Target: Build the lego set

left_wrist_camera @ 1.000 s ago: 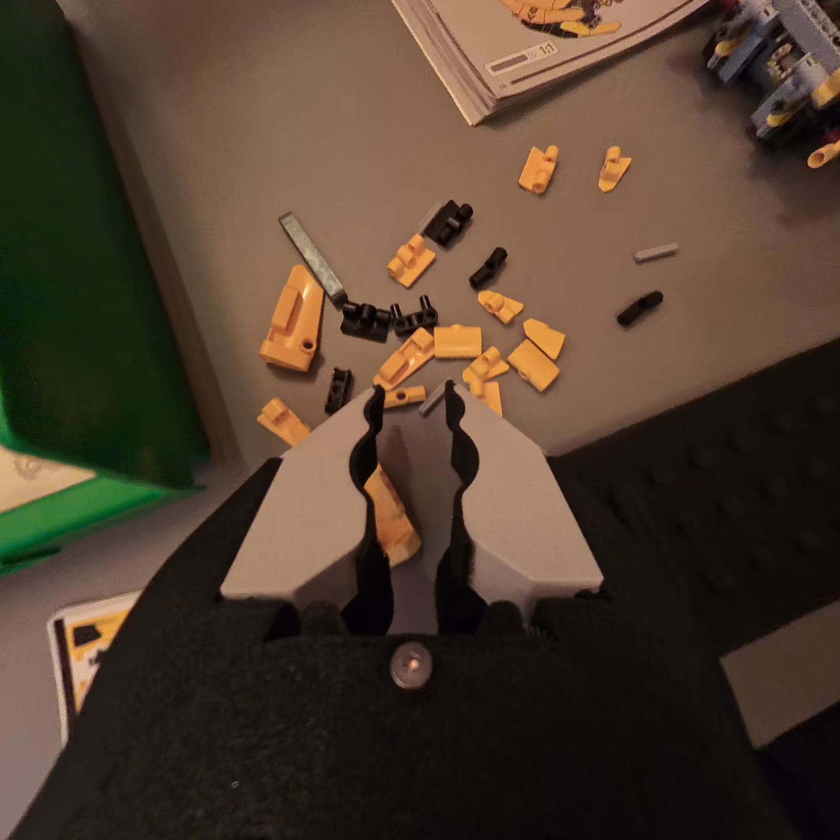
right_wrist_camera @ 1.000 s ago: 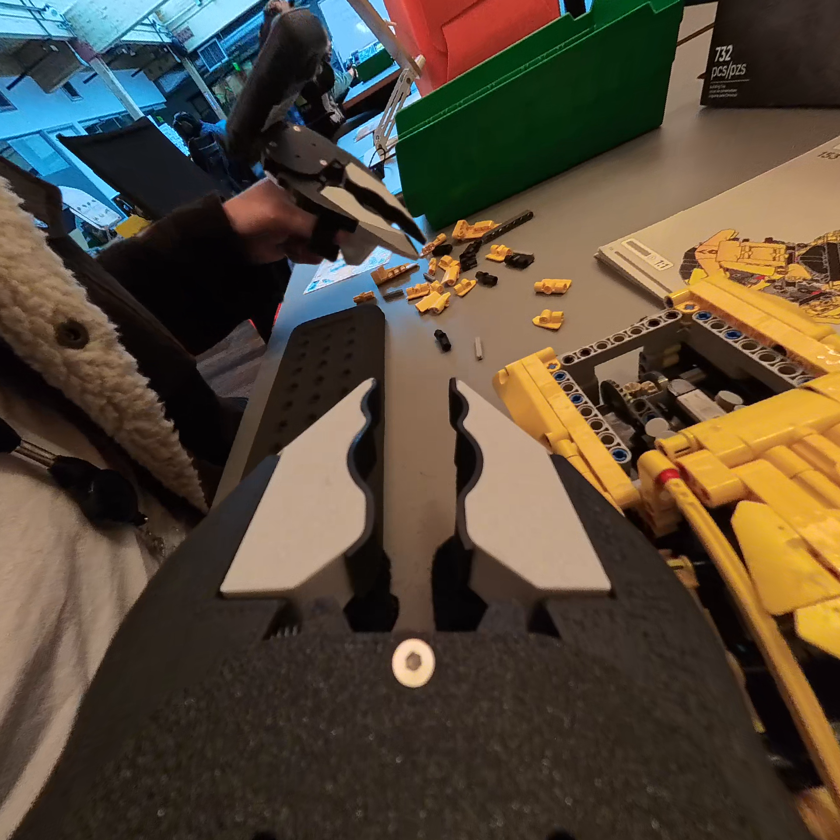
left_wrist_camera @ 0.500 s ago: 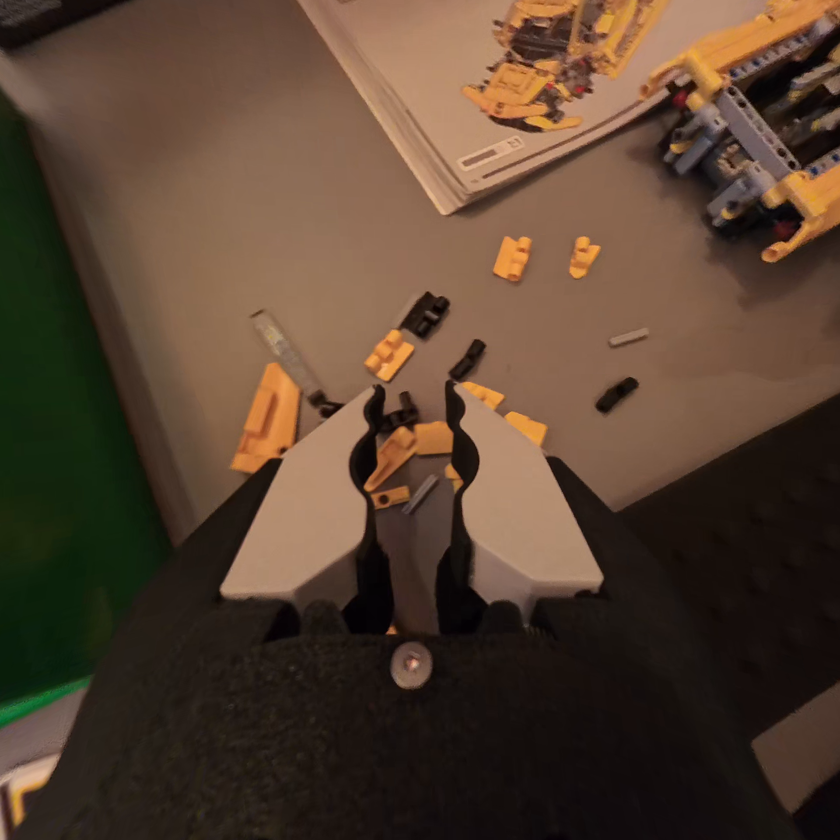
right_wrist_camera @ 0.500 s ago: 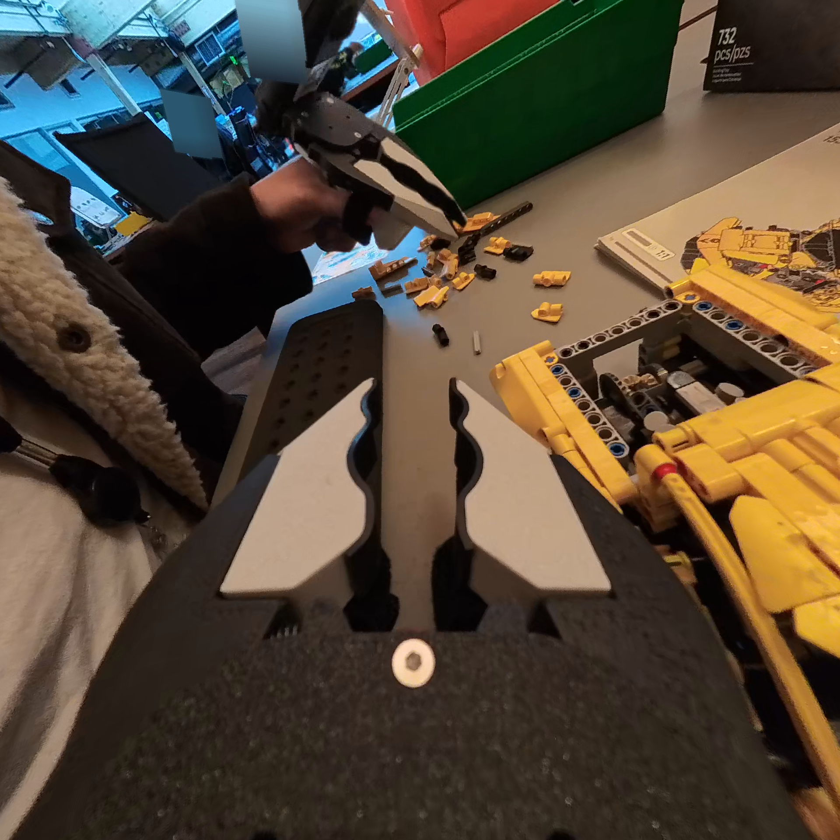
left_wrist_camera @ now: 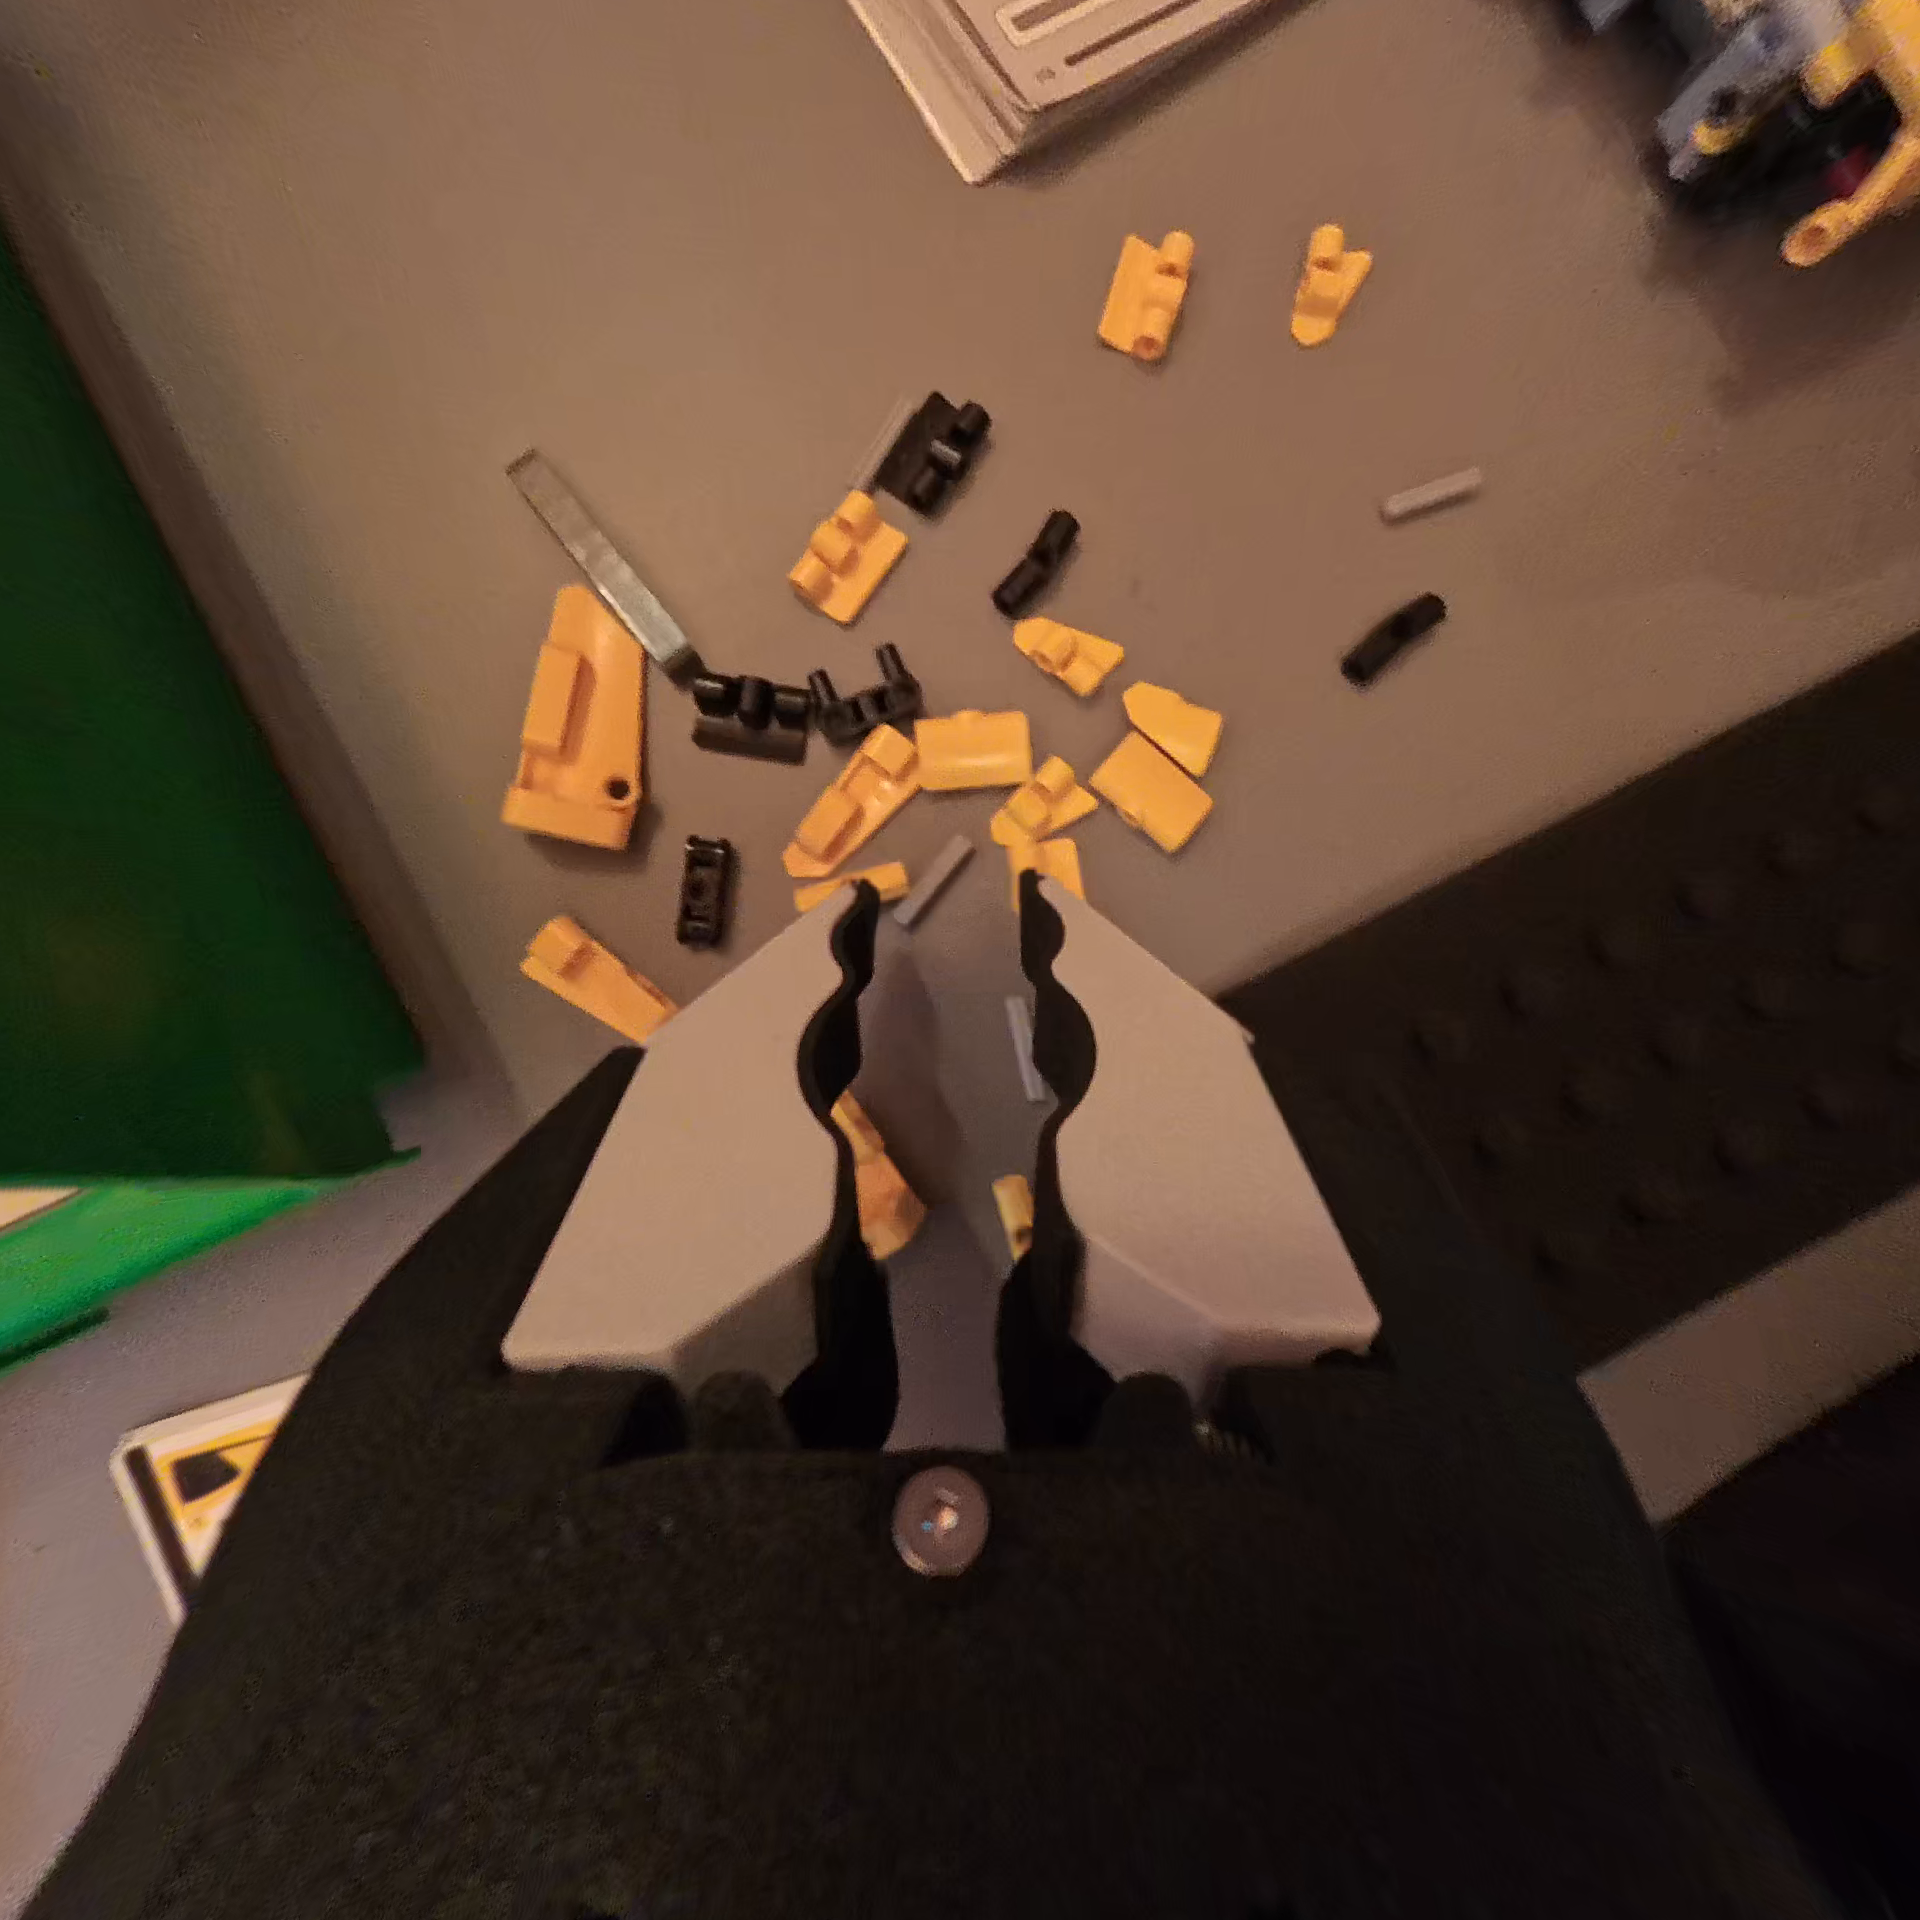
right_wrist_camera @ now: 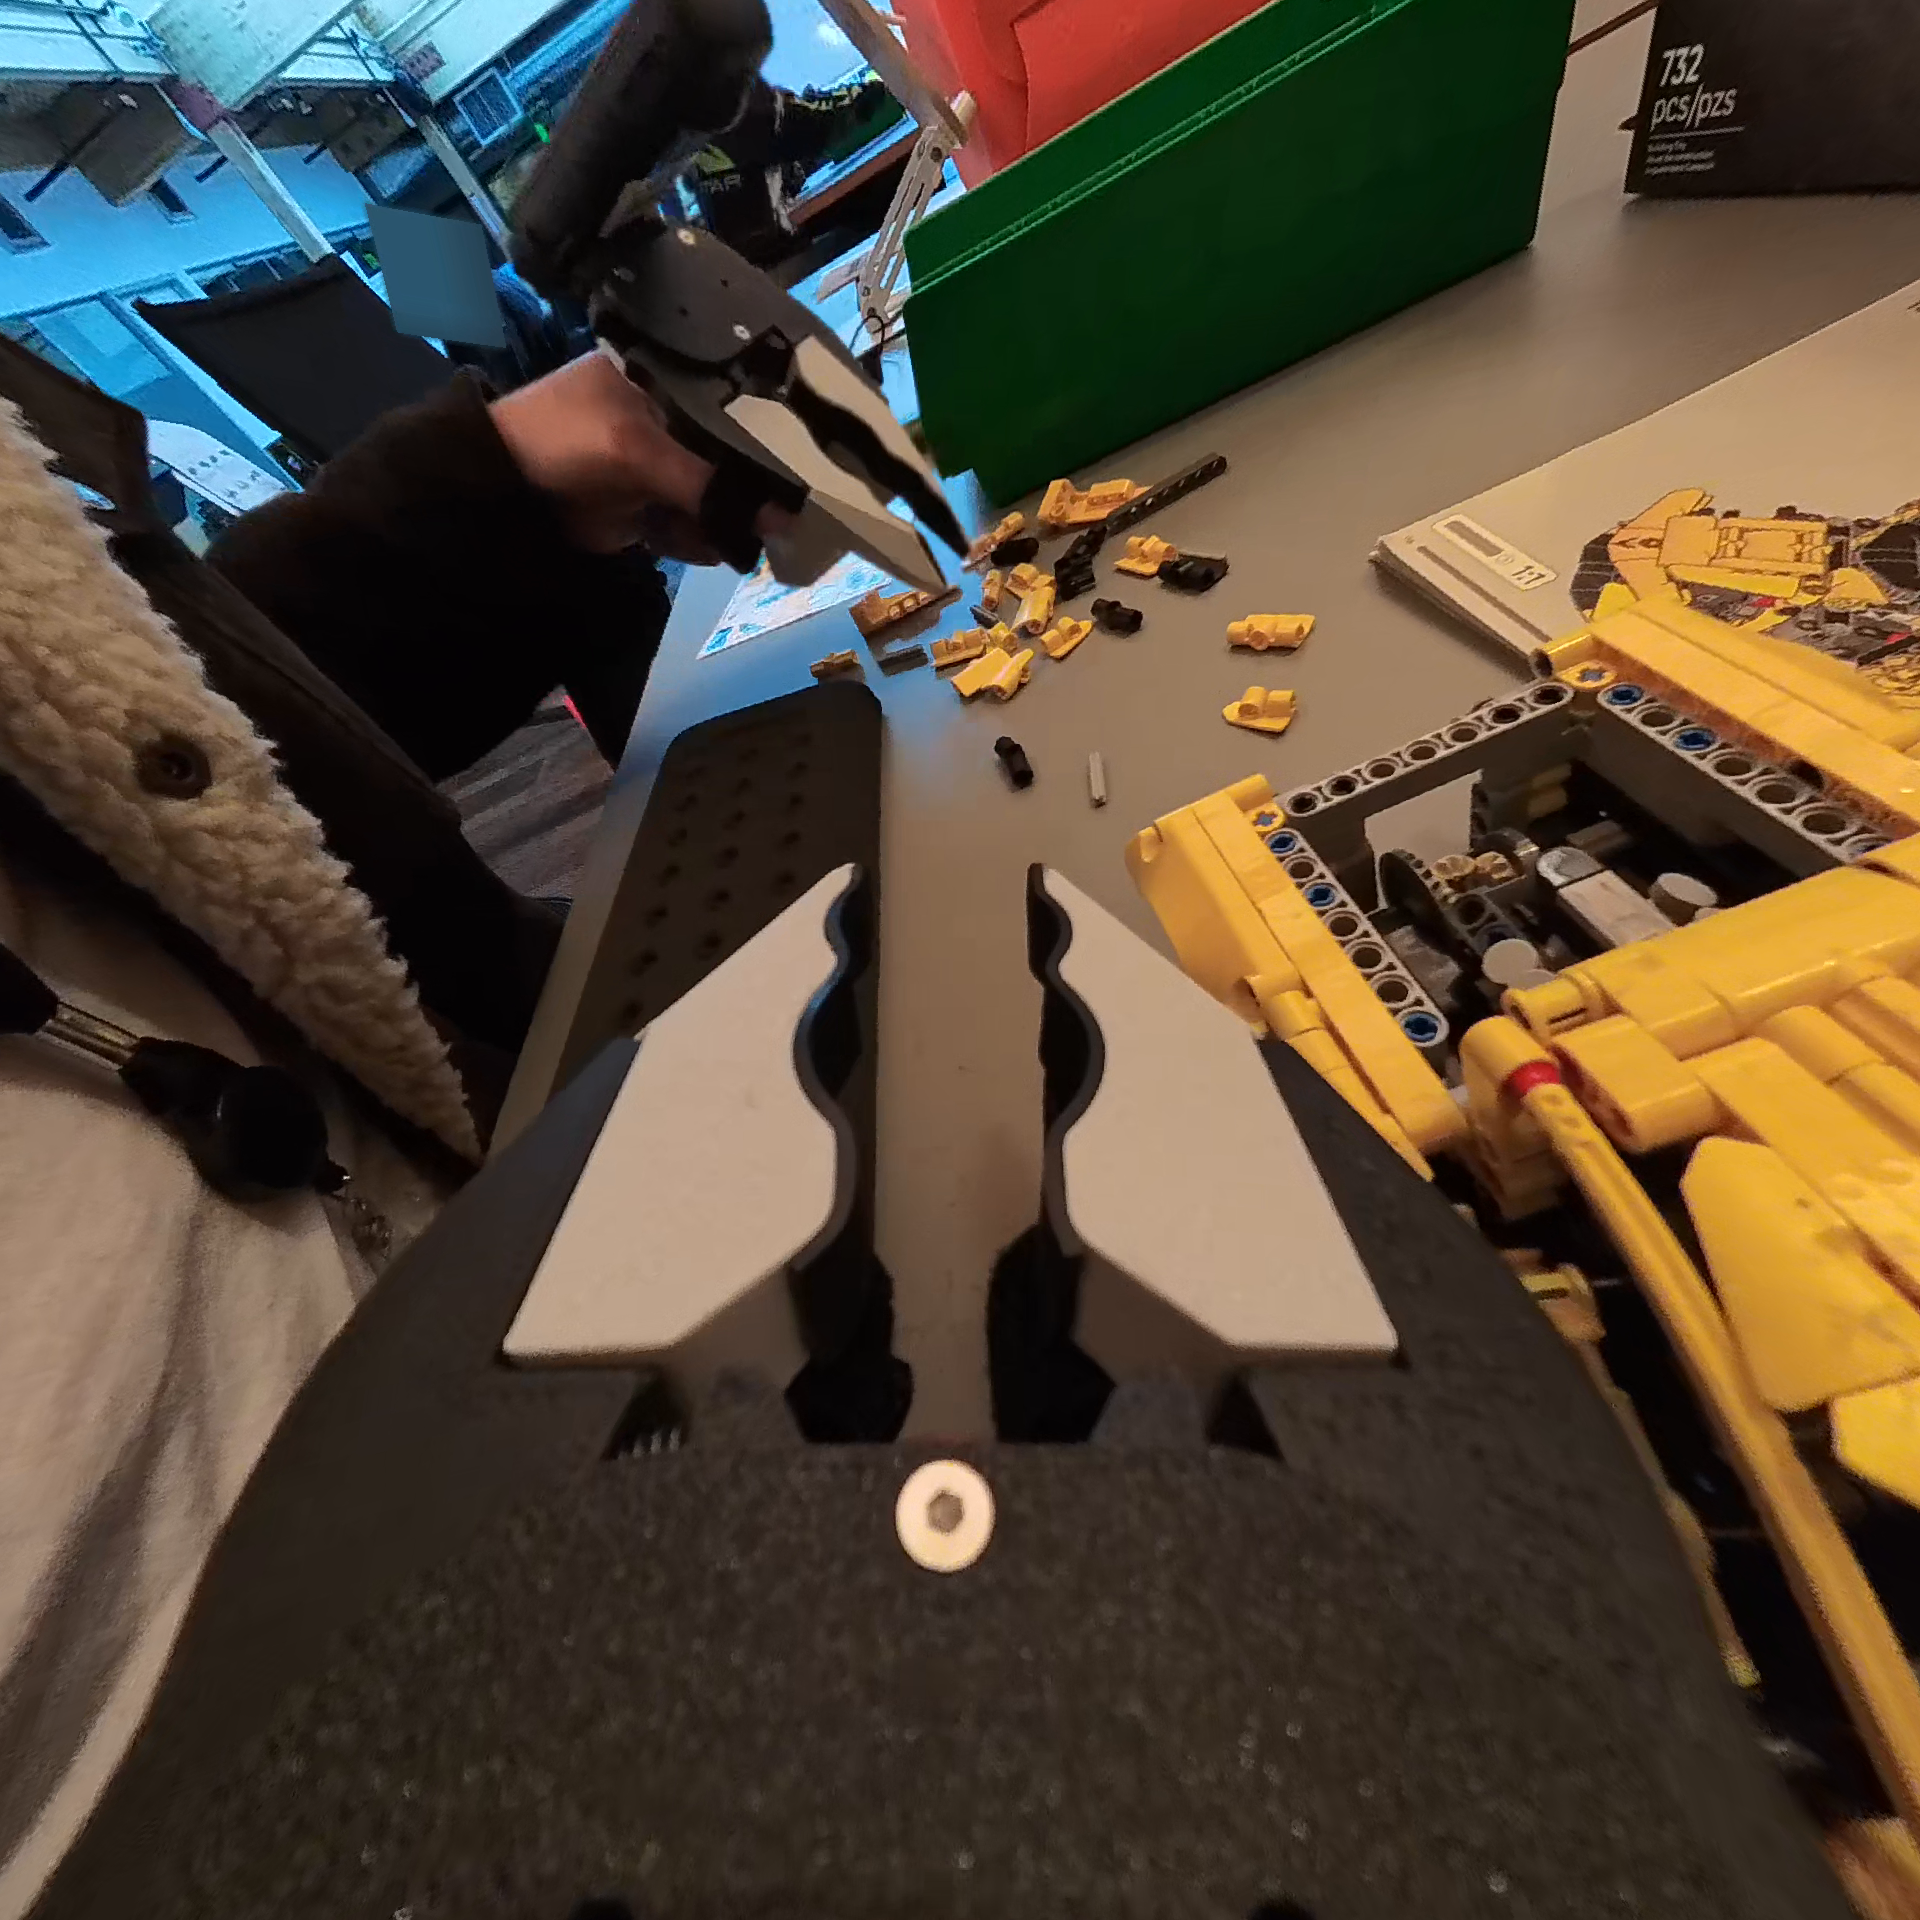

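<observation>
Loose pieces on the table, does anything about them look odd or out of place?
Nothing stands out. The yellow and black pieces lie scattered flat on the grey table beside the green box, none damaged. The left gripper hovers open above them.

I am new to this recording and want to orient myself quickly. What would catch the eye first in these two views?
First, the big half-built yellow lego model at the right of the right wrist view, beside the open, empty right gripper. Next, the scatter of loose yellow and black pieces on the grey table, with the open left gripper above them. A green bin stands behind.
</observation>
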